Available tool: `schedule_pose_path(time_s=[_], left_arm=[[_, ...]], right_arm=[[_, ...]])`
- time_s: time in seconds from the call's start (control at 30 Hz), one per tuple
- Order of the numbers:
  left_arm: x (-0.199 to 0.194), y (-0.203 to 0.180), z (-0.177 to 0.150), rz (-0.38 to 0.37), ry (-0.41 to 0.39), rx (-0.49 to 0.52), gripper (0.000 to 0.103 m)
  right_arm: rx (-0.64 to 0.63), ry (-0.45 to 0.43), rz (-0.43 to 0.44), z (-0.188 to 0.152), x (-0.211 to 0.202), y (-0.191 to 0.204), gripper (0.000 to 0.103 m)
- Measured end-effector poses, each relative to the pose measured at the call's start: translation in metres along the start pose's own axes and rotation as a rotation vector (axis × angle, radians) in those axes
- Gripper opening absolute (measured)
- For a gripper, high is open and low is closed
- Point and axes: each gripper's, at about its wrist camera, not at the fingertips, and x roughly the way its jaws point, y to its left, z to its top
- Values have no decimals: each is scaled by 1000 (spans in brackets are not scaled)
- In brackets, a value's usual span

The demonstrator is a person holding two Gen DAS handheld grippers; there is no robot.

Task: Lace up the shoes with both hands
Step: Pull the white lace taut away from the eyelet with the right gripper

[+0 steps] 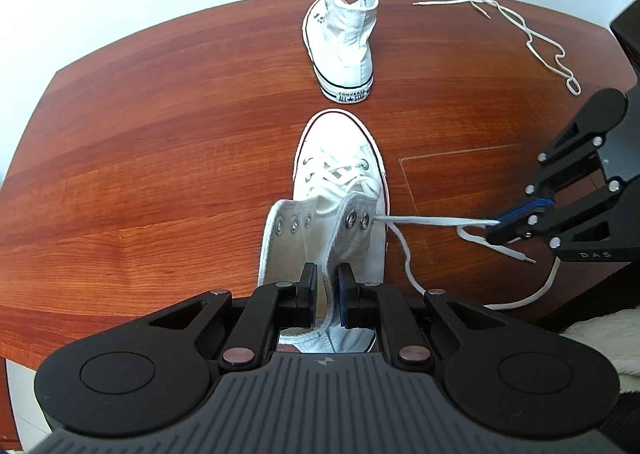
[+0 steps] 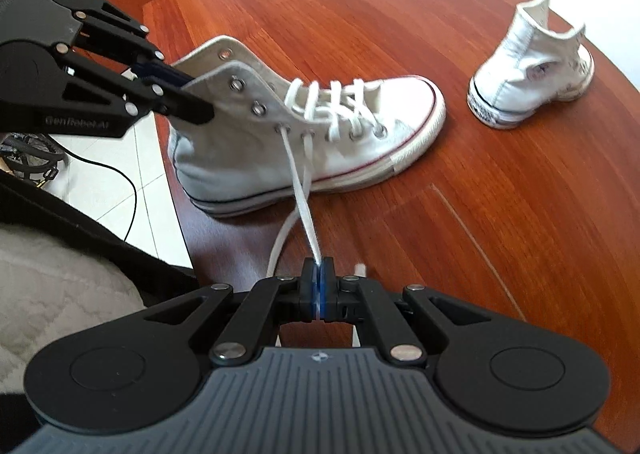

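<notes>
Nearest in the left wrist view, the left gripper point(image 1: 325, 286) has its pads narrowed around the right-hand collar flap of the white high-top sneaker point(image 1: 336, 190), pinching the canvas edge just behind the upper eyelets so the shoe stays put on the wooden table point(image 1: 160, 134). Off to the right, the right gripper point(image 1: 506, 228) is clamped on the white shoelace point(image 1: 432, 220), which runs taut from an eyelet on that flap; the slack free end curls over the table edge. Farther back a second white high-top point(image 1: 344, 46) stands with its heel toward the camera and its eyelets seemingly bare, and a loose shoelace point(image 1: 536, 38) lies well apart at the far right. In the right wrist view, the right gripper point(image 2: 319, 282) is fully closed with the flat lace point(image 2: 302, 190) sandwiched between its blue pads, the strand rising to a mid-row eyelet of the sneaker point(image 2: 320, 134); the lower rows are crossed, and two upper eyelets on the near flap look empty. The left gripper point(image 2: 192, 94) bites the collar top. By the look of it, the lace is light, limp and a bit slippery, best held near its stiff tip for threading, while the canvas flap is soft and folds easily, so it needs firm support close to the eyelets.
</notes>
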Motion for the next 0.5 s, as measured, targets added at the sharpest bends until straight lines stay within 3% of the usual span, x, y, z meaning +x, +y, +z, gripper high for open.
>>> schedule_pose_path(time_s=[0.17,0.5], left_arm=[[0,2,1,5,-1,4,22],[-1,2,0,2,2,17,22]], right_arm=[[22,15,-3,-8,-2,-2,1],[20,0,-29,-6,-4,-3,3]])
